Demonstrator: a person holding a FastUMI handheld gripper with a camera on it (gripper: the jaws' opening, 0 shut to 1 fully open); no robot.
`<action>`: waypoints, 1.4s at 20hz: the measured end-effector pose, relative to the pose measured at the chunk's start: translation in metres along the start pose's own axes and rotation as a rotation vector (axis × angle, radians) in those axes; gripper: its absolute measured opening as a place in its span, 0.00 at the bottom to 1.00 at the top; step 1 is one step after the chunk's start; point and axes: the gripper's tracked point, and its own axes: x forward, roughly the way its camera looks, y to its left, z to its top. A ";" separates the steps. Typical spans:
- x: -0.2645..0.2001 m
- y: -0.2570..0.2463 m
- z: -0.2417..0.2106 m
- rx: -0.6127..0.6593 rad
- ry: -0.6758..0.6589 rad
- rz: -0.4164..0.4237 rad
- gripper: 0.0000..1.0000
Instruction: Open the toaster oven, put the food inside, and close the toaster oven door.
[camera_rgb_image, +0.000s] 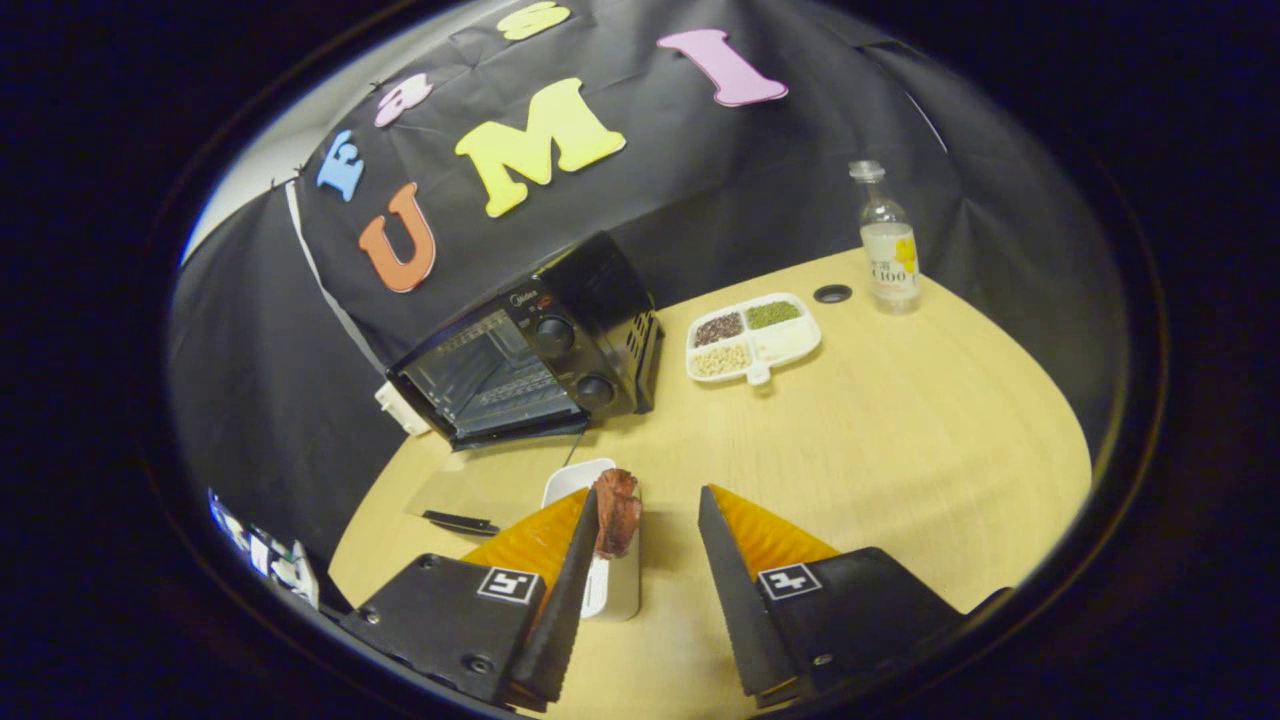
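The oven (530, 350) bears a pale script mark above its knobs, too small to make out. The bottle (888, 240) wears a pale label (891, 262) with dark print and a yellow patch, and its words are not clear enough to tell. The gripper (648, 492), its fingers standing apart, carries two square black-and-white coded markers, one (507, 584) behind the left finger and one (789, 580) behind the right.

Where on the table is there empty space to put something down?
The biggest bare patch of table lies beyond the open claw, between the divided bean tray, the bottle and the near edge. It is crowded by the toaster oven, where its open glass door and the white dish with food sit.
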 end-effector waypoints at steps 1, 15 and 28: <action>0.002 0.000 -0.002 0.006 0.009 0.011 0.62; -0.015 0.030 -0.006 -0.058 -0.037 0.041 0.09; -0.087 0.125 0.047 -0.297 -0.319 -0.129 0.09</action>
